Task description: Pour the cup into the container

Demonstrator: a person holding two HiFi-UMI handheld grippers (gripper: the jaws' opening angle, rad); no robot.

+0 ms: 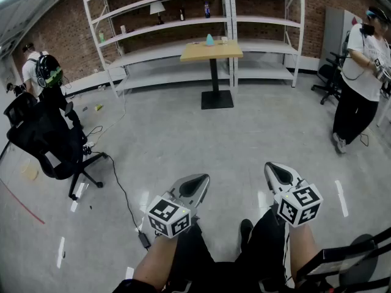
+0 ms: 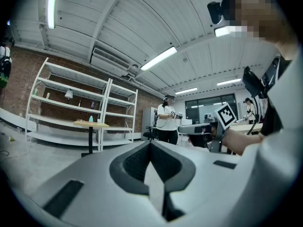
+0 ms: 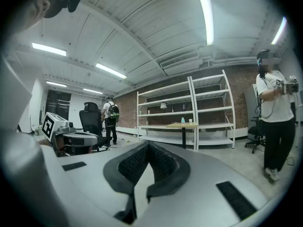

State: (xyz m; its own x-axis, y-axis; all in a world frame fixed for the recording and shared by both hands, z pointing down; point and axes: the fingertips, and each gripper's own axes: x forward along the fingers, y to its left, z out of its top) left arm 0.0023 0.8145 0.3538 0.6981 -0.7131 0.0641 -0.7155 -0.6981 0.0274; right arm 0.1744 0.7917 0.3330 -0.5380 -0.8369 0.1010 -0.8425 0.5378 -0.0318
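Observation:
A small wooden table (image 1: 211,51) stands far ahead in front of the white shelves. On it are a teal cone-shaped thing (image 1: 209,39) and a small pale cup (image 1: 224,39); they also show tiny in the left gripper view, teal thing (image 2: 91,119), and in the right gripper view, teal thing (image 3: 183,120) and cup (image 3: 190,121). My left gripper (image 1: 197,182) and right gripper (image 1: 276,170) hover over my knees, far from the table. Both point level toward it. The left gripper (image 2: 151,143) and right gripper (image 3: 149,144) are shut with nothing between the jaws.
White shelving (image 1: 183,17) lines the brick back wall. A black office chair (image 1: 46,142) and a person with a backpack (image 1: 43,72) are at the left. Another person (image 1: 360,72) stands at the right by a chair (image 1: 330,75). A cable (image 1: 122,188) lies on the floor.

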